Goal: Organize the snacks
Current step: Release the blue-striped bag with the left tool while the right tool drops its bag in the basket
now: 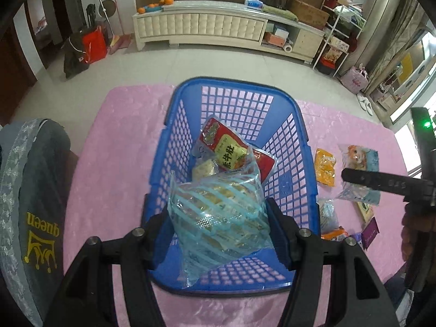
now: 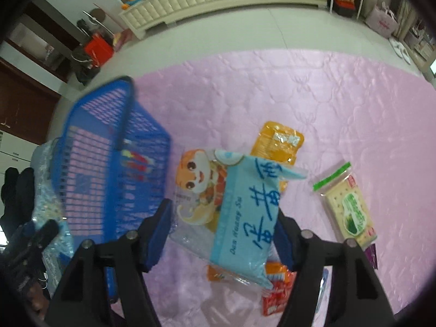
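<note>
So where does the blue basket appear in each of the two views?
Left wrist view: the blue basket fills the center, just ahead of the left tool, with snack packets inside.
Right wrist view: the basket is at the left, blurred, beside the right tool.
Shared landmark: the orange packet on the pink cloth.

Blue perforated plastic basket (image 1: 297, 147) looks smooth and slightly glossy; the clear blue-striped film snack bag (image 1: 218, 215) shines and crinkles; the pink quilted satin-like tablecloth (image 2: 340, 103) has sheen
</note>
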A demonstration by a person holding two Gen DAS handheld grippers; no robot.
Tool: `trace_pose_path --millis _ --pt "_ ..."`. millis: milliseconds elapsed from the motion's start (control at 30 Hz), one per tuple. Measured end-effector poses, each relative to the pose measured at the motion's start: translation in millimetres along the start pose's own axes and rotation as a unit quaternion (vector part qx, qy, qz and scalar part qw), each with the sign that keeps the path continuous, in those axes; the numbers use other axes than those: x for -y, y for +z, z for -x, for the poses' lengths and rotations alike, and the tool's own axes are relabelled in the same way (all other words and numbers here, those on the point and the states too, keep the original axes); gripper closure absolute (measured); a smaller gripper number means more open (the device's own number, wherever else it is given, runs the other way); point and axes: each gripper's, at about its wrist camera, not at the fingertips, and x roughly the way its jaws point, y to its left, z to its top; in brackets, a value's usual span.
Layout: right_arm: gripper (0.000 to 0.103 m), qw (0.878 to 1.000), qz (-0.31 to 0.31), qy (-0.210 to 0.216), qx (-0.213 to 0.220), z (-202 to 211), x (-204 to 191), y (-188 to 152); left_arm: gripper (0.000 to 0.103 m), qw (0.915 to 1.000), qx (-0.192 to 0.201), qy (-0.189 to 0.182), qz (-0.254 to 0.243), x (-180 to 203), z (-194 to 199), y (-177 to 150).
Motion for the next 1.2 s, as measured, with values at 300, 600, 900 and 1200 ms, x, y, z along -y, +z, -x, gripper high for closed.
trace_pose_path --millis 300,600,900,1200 --pt "0.031 0.997 0.064 0.041 0.024 31.5 -67.1 -6.2 0.043 0.9996 0.026 -0.007 -0.003 -13.9 29.9 -2.2" --pt "0.031 0.987 0.157 0.036 -0.001 13.8 -131.9 -14.9 0.043 0.9993 0.011 0.002 -0.035 -13.3 10.9 -0.5" --pt "0.031 0.981 0.192 0.014 -0.036 -12.9 -151.0 -13.6 0.041 0.9983 -0.011 -0.025 -0.052 -16.6 -11.5 -5.0" --pt "0.028 0.979 0.199 0.003 -0.054 -22.1 -155.8 -14.3 0.035 0.9985 -0.012 -0.005 -0.052 -21.5 -10.6 -10.6"
